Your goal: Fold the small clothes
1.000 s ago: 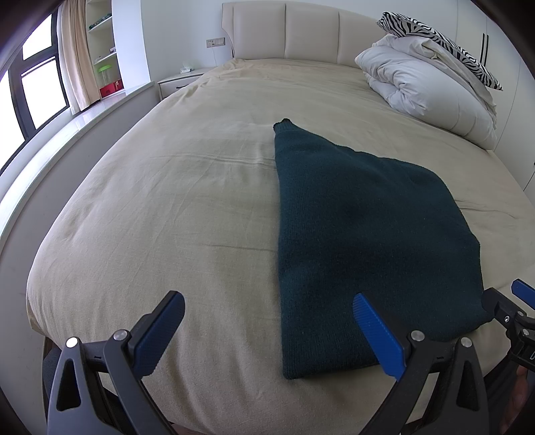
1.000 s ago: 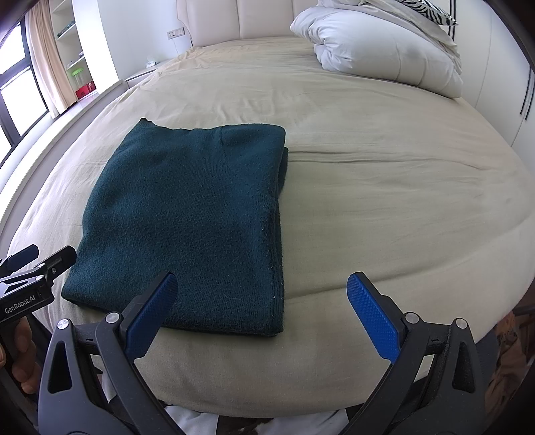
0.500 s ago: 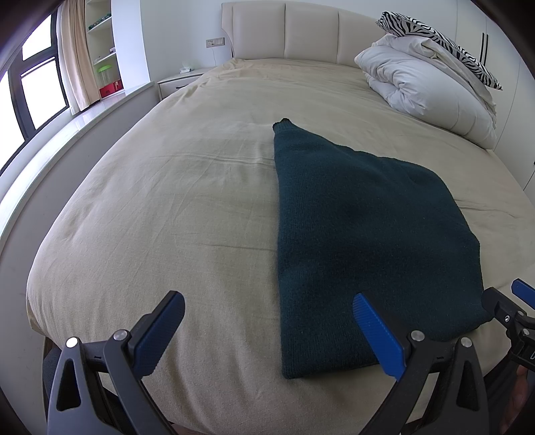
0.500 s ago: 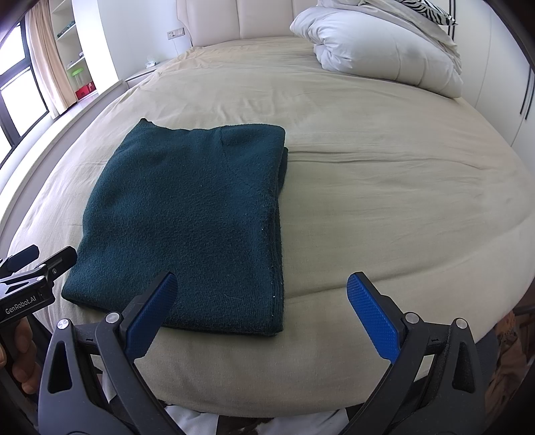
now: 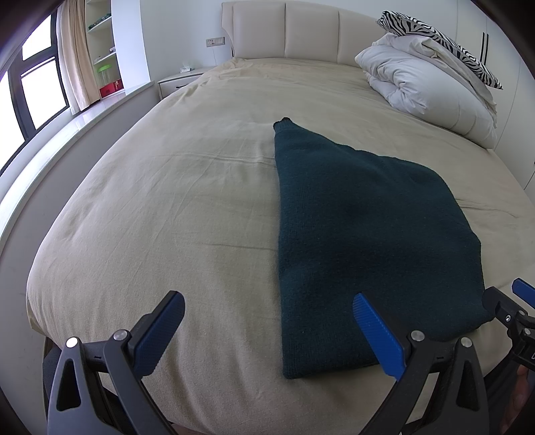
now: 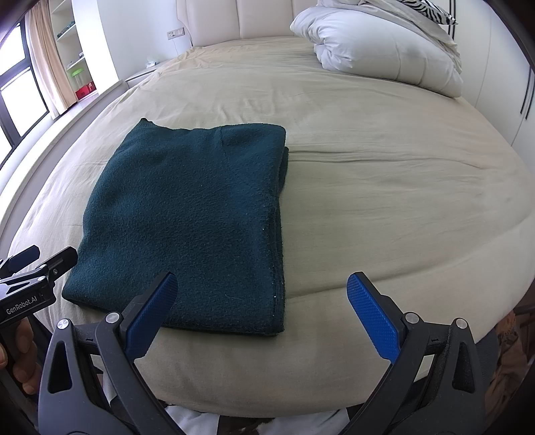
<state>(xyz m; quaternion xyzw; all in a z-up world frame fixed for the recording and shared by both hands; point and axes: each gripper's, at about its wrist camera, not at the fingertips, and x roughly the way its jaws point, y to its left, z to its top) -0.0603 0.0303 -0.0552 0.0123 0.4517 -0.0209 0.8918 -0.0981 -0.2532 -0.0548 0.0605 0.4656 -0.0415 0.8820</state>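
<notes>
Both grippers, left gripper and right gripper, wide apart, empty, level above folded sweater.

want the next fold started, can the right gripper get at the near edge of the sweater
Probably yes: the right gripper is open, its left finger over the sweater near edge, nothing between them on the bed.

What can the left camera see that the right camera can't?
Only the left wrist view shows the whole zebra-striped pillow, the bedside table, and the right hand-held gripper poking in at the edge.

Only the right wrist view shows the stacked layers along the dark green folded garment's right edge, the left hand-held gripper at the left edge, and fingers of the hand holding it.

Both show the beige bed, the white duvet, the headboard, and open blue fingers.
</notes>
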